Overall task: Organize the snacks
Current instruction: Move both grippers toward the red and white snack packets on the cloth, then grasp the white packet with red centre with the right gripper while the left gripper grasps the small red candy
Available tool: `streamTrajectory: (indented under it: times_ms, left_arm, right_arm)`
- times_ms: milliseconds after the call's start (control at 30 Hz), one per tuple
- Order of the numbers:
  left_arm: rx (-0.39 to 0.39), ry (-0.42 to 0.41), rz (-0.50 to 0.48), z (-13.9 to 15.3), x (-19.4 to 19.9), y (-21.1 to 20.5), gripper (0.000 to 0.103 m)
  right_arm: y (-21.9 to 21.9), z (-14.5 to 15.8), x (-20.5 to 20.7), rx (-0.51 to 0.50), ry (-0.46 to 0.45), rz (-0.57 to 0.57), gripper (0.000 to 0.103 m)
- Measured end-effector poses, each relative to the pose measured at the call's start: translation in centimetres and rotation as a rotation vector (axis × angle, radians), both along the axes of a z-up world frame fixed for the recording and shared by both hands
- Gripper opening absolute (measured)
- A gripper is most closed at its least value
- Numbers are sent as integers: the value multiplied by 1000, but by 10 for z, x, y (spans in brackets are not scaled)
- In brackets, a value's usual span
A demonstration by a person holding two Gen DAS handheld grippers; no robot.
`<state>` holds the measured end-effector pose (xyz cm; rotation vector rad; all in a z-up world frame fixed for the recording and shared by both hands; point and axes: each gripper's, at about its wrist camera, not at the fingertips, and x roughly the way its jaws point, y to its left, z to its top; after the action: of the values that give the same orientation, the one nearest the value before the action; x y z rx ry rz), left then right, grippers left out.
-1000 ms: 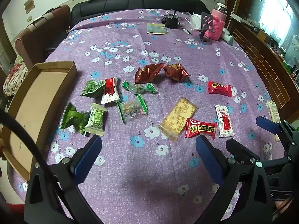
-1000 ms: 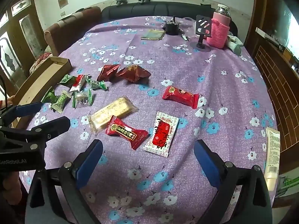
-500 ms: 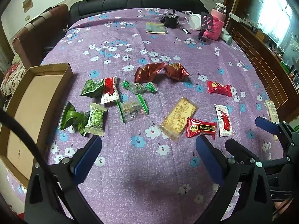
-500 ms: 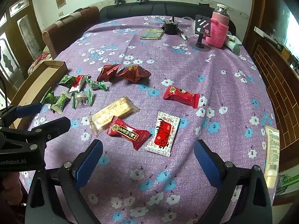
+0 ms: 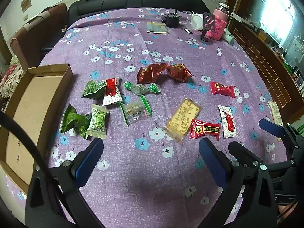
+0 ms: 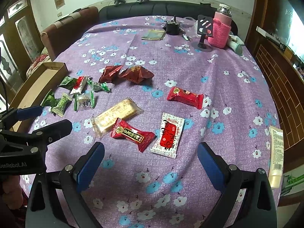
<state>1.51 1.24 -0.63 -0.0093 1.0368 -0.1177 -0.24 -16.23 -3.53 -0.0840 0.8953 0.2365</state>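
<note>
The cardboard box [image 5: 32, 102] lies empty at the left, seemingly the collecting place. Right of it the snacks [image 5: 140, 102] lie scattered on the purple cloth [image 5: 152, 180]. Left gripper [image 5: 150, 157] and right gripper [image 6: 150, 161] hover spread wide, grasping nothing, likely choosing first picks.

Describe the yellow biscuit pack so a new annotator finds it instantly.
On the purple cloth, look just ahead of the right gripper, left of the two red packets there. The biscuit pack lies flat and slanted, with the red candy overlapping its near end. It is the only pale yellow, clear-wrapped slab.
</note>
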Motion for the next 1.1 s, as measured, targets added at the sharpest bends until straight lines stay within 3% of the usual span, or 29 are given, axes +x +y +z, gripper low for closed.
streamTrajectory:
  times_ms: [233, 367, 533, 767, 833, 1000, 1100]
  left_arm:
    - [-2, 1, -8, -2, 1, 1, 100]
    - [-3, 2, -19, -3, 3, 0, 100]
    - [-14, 20, -24, -2, 9, 3, 100]
    - [-26, 61, 57, -1, 29, 34, 100]
    - [-42, 73, 78, 1, 36, 40, 100]
    - [-26, 38, 85, 11, 38, 40, 100]
    - [-10, 38, 76, 12, 40, 37, 100]
  right_arm:
    - [-2, 0, 3, 42, 59, -2, 98]
    - [1, -1, 4, 1, 105, -10, 98]
    - [-3, -3, 4, -45, 80, -10, 98]
    - [-28, -11, 14, -79, 101, -32, 98]
    - [-30, -17, 24, -33, 138, -20, 98]
    - [-25, -29, 43, -30, 167, -20, 97]
    - [-28, -33, 49, -26, 163, -39, 89]
